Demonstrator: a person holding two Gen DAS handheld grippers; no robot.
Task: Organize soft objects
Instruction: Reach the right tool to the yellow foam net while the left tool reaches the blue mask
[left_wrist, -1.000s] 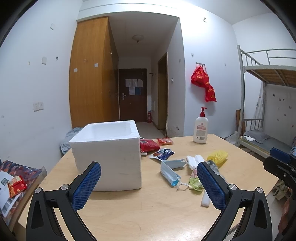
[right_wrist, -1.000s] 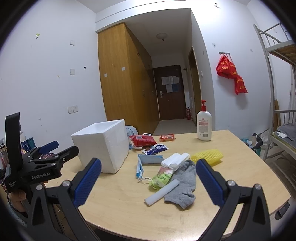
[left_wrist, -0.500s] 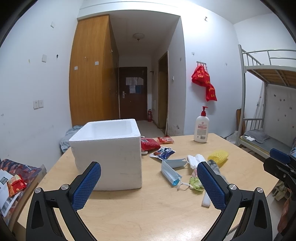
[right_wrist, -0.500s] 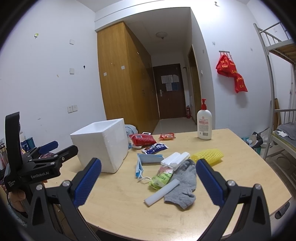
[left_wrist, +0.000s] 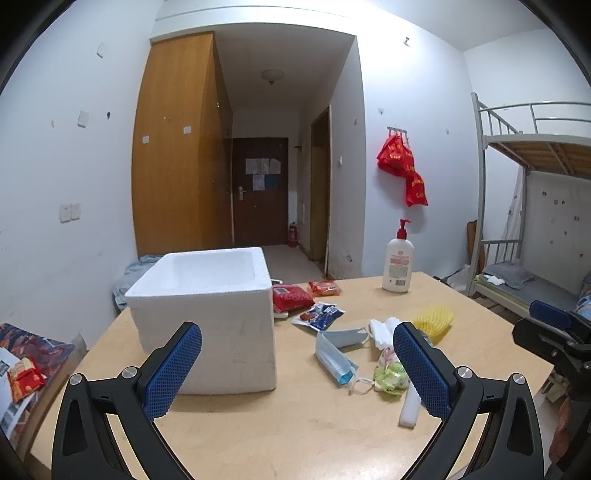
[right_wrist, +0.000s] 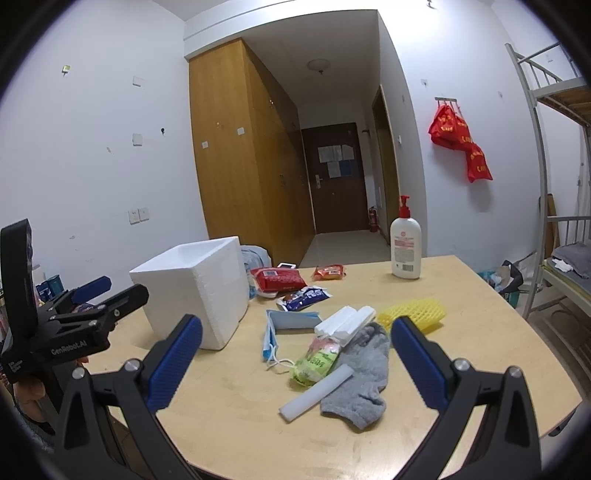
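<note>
A white foam box (left_wrist: 218, 314) (right_wrist: 195, 288) stands open on the wooden table (left_wrist: 280, 428). To its right lie a grey sock (right_wrist: 365, 376), blue face masks (left_wrist: 334, 354) (right_wrist: 284, 326), a yellow foam net (right_wrist: 415, 312) (left_wrist: 434, 319), white foam sticks (right_wrist: 345, 321), a white foam strip (right_wrist: 317, 391) and a green packet (right_wrist: 317, 360). My left gripper (left_wrist: 297, 365) is open and empty, in front of the box. My right gripper (right_wrist: 295, 358) is open and empty, above the table's near edge before the pile.
A lotion pump bottle (left_wrist: 398, 264) stands at the table's far side. Red snack packets (right_wrist: 277, 277) and a blue wrapper (right_wrist: 304, 297) lie behind the pile. A bunk bed (left_wrist: 535, 206) stands to the right. The left gripper also shows in the right wrist view (right_wrist: 74, 317).
Both views have shifted only slightly. Both grippers remain open and empty, and nothing on the table has moved.
</note>
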